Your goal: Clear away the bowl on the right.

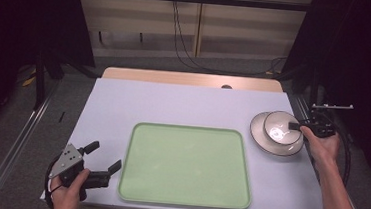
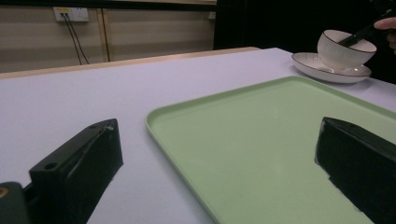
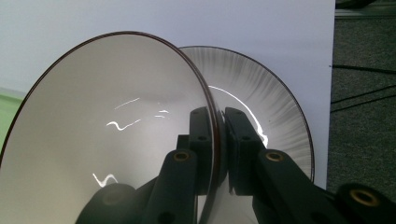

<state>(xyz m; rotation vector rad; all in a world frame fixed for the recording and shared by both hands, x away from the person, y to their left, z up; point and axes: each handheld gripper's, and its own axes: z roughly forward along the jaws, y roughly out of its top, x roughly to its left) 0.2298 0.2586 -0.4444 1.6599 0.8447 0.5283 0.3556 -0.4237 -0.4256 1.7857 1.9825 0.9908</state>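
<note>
A white bowl point(image 1: 278, 128) with a dark rim stands on a white plate point(image 1: 261, 138) at the right side of the table. My right gripper point(image 1: 294, 126) is shut on the bowl's near rim, one jaw inside and one outside, as the right gripper view shows on the bowl point(image 3: 107, 126) over the plate point(image 3: 275, 102). A pale green tray point(image 1: 186, 165) lies empty in the middle. My left gripper point(image 1: 104, 158) is open at the tray's left edge, low over the table. The left gripper view has the tray point(image 2: 261, 140) between its jaws, the bowl point(image 2: 343, 49) far off.
The white table point(image 1: 123, 104) has a wooden strip along its far edge. Black cables hang down the back wall onto the floor. A metal rail runs along the floor at the left, and dark curtains stand on both sides.
</note>
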